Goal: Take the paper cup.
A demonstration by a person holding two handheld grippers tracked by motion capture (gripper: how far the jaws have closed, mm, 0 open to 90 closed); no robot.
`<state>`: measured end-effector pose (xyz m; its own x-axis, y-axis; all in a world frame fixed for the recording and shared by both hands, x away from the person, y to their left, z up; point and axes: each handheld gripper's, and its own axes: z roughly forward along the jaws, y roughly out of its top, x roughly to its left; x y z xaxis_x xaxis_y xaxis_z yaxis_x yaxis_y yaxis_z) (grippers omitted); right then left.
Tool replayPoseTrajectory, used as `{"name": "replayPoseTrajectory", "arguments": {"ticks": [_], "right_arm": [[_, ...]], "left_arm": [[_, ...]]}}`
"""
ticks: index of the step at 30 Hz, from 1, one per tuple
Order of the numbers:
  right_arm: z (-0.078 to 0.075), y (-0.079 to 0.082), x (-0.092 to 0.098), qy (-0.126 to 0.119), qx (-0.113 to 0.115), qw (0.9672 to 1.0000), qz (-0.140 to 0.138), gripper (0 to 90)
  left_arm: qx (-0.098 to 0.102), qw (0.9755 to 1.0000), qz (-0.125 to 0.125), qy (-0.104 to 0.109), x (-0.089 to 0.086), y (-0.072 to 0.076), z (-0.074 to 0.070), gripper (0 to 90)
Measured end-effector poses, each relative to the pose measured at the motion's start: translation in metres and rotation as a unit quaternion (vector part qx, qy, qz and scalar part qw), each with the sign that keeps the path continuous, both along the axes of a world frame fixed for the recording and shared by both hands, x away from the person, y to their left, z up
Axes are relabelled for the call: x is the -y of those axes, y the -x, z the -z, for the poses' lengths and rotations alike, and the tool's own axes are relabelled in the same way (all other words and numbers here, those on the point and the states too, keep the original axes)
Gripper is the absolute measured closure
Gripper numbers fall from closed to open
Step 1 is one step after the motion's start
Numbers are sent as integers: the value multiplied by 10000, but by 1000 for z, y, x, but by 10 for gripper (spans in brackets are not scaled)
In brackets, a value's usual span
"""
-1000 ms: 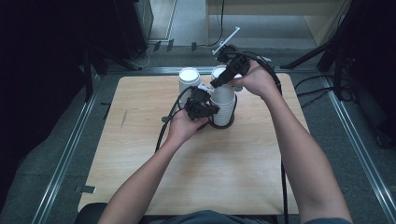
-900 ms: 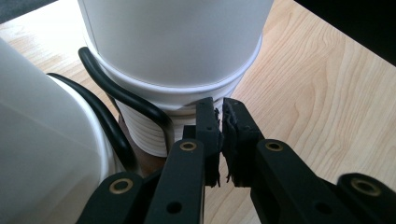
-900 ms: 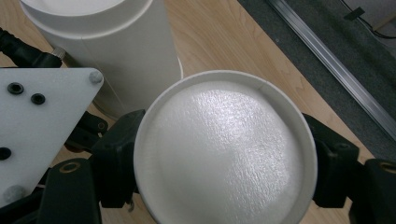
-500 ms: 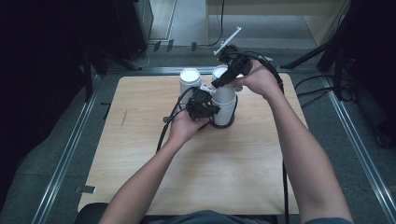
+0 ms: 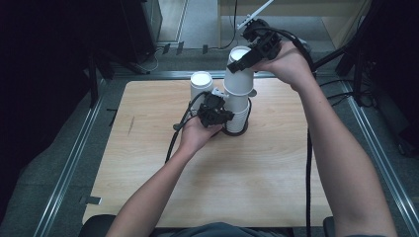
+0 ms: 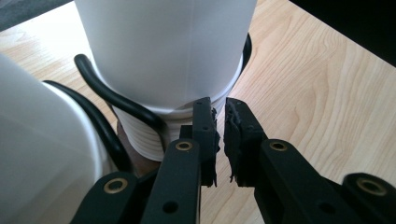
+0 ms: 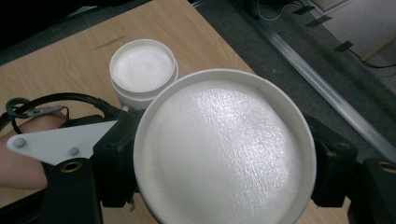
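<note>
Right tool [image 5: 245,58] is pinching the top cup [image 5: 240,74] across its upturned base, jaws clamped on opposite sides of it in the right gripper view. Versus a second ago, that cup has come up: it sat nested on the stack [image 5: 237,116] then, now it hangs at 12 o'clock above the stack with its rim just clear or nearly clear of the cup below; can't tell whether they still touch. Left tool [image 5: 213,112] hasn't moved, sitting at the stack's 9 o'clock low on its side; jaws almost pressed together, tips on the ribbed rims of the nested cups [image 6: 159,135], with only a slim gap showing in the left gripper view. Whether a rim is caught in that gap I can't tell. Read: left is bracing the stack down while right peels one cup off, and the separation looks about done. Second inverted cup [image 5: 201,85] stands on the tabletop [image 5: 148,163] at the stack's 10 o'clock, apart from it. A black cable [image 6: 105,95] loops round the stack base. Next step, I'd guess, is carrying the lifted cup sideways to a free spot; risk is the cup below tagging along if the brace slips.
</note>
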<state>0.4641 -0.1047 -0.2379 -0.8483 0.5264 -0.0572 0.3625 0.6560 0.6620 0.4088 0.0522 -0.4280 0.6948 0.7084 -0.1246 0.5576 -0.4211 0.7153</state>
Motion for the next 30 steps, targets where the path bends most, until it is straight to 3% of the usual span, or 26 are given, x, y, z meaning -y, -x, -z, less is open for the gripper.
{"name": "replayPoseTrajectory", "arguments": {"ticks": [6, 13, 26, 30], "right_arm": [[-13, 13, 13, -34, -37, 10000, -3, 256], [-17, 28, 25, -39, -41, 10000, -59, 255], [-5, 63, 39, -38, -80, 9994, -344, 253], [4, 69, 42, -79, -155, 9990, -406, 253]], "left_arm": [[63, 10000, 21, 13, 1, 2, -3, 807], [3, 9999, -4, 154, -1, 5, -6, 744], [131, 9994, 139, 271, -11, 27, -17, 528], [84, 9981, 466, 396, -16, 35, -18, 468]]}}
